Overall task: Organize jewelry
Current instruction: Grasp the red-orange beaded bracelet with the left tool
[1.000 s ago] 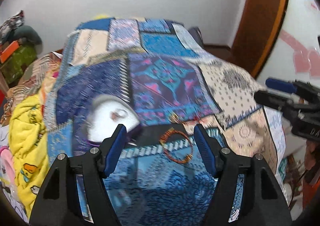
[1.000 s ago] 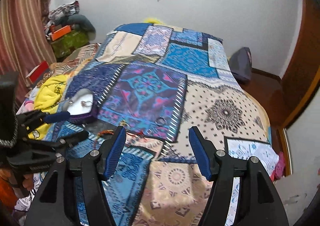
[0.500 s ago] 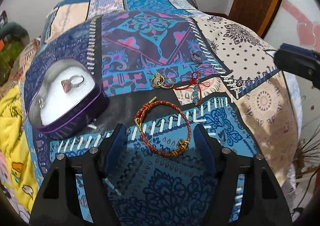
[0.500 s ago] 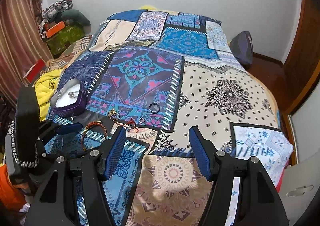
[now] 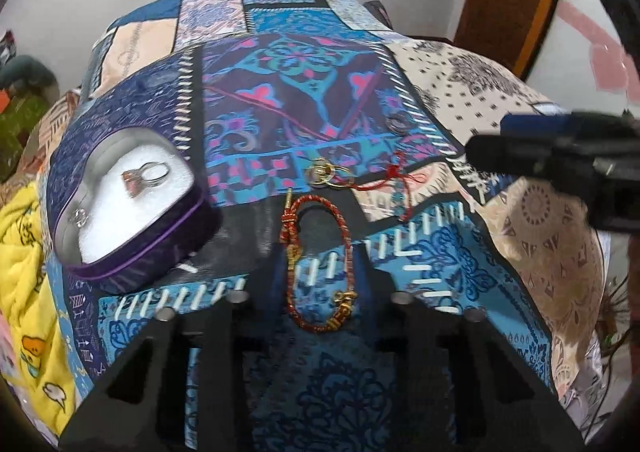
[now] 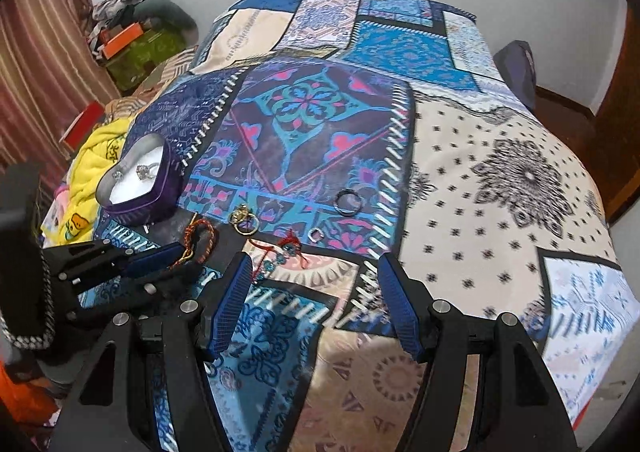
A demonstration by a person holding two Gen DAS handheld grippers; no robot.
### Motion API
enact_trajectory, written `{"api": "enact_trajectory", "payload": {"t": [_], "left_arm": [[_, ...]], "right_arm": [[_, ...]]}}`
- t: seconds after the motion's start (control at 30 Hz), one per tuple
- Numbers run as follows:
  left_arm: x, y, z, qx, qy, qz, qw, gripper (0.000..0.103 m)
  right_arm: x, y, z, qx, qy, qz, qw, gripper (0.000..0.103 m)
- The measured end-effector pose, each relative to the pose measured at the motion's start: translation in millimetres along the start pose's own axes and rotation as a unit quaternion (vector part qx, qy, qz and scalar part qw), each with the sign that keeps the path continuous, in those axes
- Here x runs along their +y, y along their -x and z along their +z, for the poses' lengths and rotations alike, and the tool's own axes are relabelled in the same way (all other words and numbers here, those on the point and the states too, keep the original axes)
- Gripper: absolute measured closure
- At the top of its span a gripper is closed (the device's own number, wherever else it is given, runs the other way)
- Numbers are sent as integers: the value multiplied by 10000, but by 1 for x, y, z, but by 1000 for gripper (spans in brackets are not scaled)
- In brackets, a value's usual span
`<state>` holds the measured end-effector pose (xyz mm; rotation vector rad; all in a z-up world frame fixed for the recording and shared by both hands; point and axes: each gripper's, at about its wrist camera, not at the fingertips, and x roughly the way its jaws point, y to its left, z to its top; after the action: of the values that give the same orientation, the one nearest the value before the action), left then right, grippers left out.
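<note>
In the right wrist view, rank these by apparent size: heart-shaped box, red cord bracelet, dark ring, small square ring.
Largest to smallest as they appear:
1. heart-shaped box
2. red cord bracelet, partly hidden by the left gripper, so its rank is less certain
3. dark ring
4. small square ring

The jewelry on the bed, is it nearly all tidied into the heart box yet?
Not yet. Done: two rings lie in the heart box. In hand: the left tongs have closed in around the red bracelet, which looks squeezed narrow. Left on the bedspread: gold rings, a dark ring, a small silver ring and a red beaded string. The right tongs are open and empty.
</note>
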<state>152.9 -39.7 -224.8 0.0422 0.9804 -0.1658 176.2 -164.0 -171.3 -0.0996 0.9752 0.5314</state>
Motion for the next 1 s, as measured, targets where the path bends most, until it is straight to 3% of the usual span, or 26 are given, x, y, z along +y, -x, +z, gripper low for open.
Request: {"api": "enact_trajectory", "payload": {"t": [0.1, 0.23, 0.3, 0.47, 0.6, 1.0], "left_arm": [[12, 1, 1, 4, 195, -89, 9998, 95], [20, 3, -1, -46, 334, -232, 9992, 95], [20, 4, -2, -82, 348, -251, 9990, 95], [20, 4, -3, -114, 346, -240, 9990, 95], [21, 4, -2, -99, 349, -259, 9990, 95], [20, 25, 1, -284, 478, -209, 9982, 95]], "right_arm": [[4, -8, 2, 42, 33, 116, 9999, 42], [10, -23, 4, 131, 113, 101, 9998, 48], [12, -32, 4, 266, 148, 144, 9994, 59], [14, -47, -2, 364, 182, 149, 9991, 68], [13, -45, -3, 319, 155, 107, 9993, 92], [6, -20, -2, 82, 61, -45, 9999, 95]]}}
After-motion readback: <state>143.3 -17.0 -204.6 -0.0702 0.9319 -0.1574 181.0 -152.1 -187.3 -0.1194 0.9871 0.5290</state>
